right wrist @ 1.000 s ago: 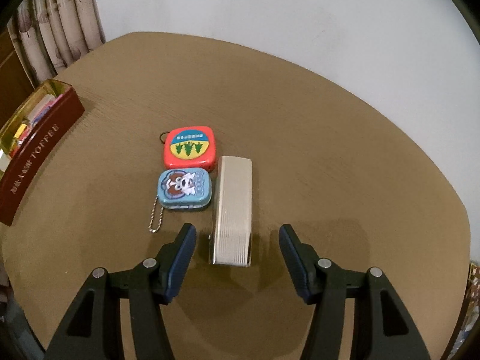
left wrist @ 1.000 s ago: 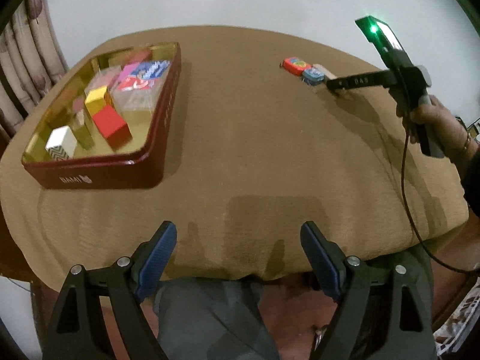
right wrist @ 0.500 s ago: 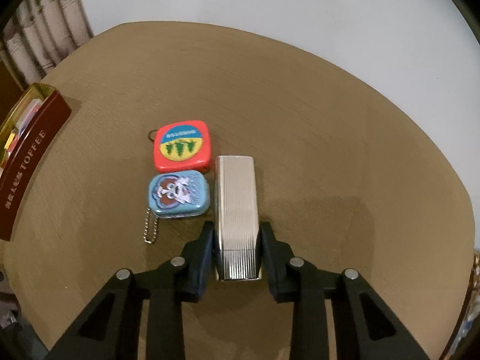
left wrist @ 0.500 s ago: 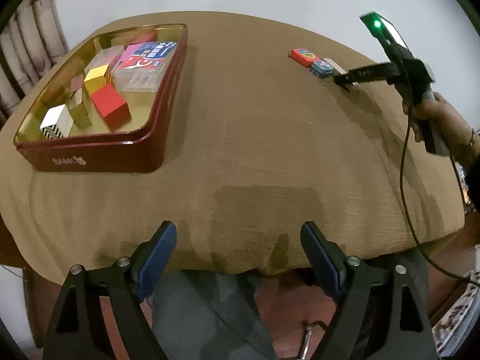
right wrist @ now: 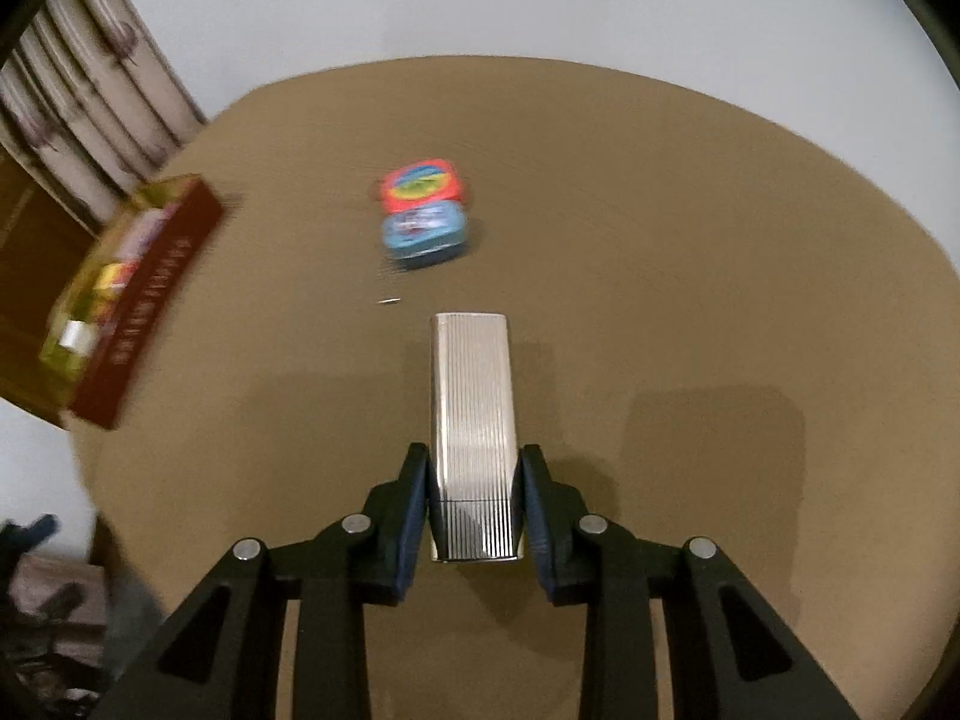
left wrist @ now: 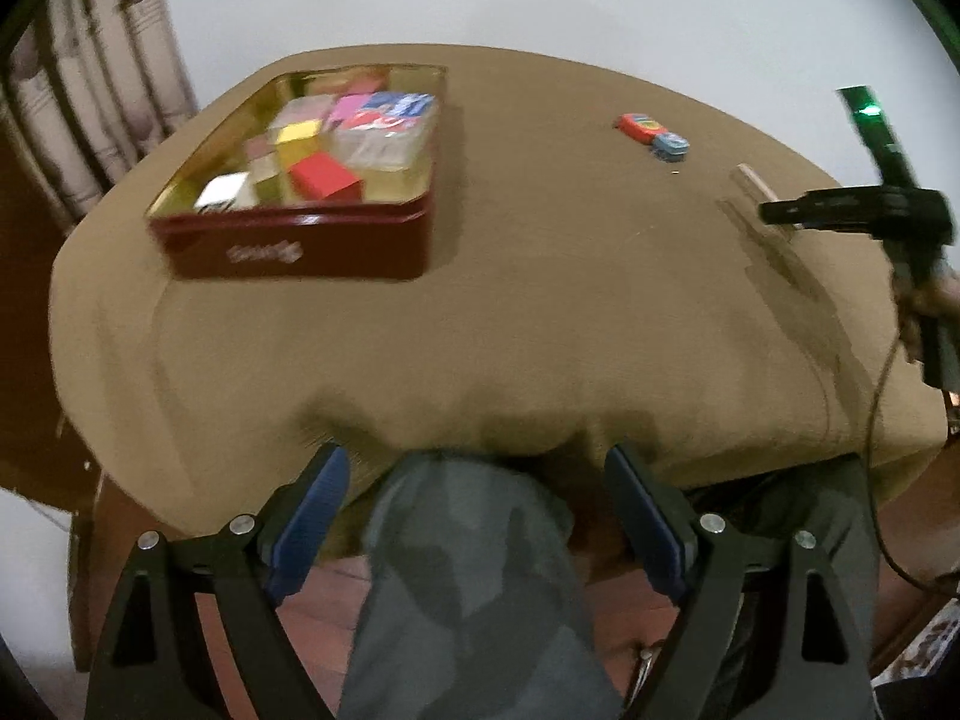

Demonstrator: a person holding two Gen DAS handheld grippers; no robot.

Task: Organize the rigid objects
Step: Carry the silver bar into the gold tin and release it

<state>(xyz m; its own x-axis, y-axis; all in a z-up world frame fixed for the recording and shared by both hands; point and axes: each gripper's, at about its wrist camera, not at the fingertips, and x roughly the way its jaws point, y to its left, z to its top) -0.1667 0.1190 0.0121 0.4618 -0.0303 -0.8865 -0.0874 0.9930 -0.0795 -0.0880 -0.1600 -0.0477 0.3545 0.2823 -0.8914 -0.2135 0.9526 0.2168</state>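
My right gripper (right wrist: pixel 474 480) is shut on a ribbed silver case (right wrist: pixel 473 420) and holds it above the brown table. In the left wrist view the case (left wrist: pixel 757 183) shows at the right gripper's (left wrist: pixel 774 210) tip. A red tin (right wrist: pixel 423 183) and a blue tin (right wrist: pixel 426 231) lie together farther back; they also show in the left wrist view, red tin (left wrist: pixel 639 125), blue tin (left wrist: pixel 671 146). My left gripper (left wrist: pixel 477 525) is open and empty, off the table's near edge. A dark red tray (left wrist: pixel 300 246) holds several coloured blocks at the left.
The tray also shows at the left in the right wrist view (right wrist: pixel 150 294). A curtain (left wrist: pixel 102 90) hangs behind the table at the left. A person's lap (left wrist: pixel 468 588) lies below the left gripper. A cable (left wrist: pixel 876 420) hangs from the right gripper.
My right gripper closed on the silver case and has lifted it back, away from the two tins. My left gripper has drawn back past the table's near edge.
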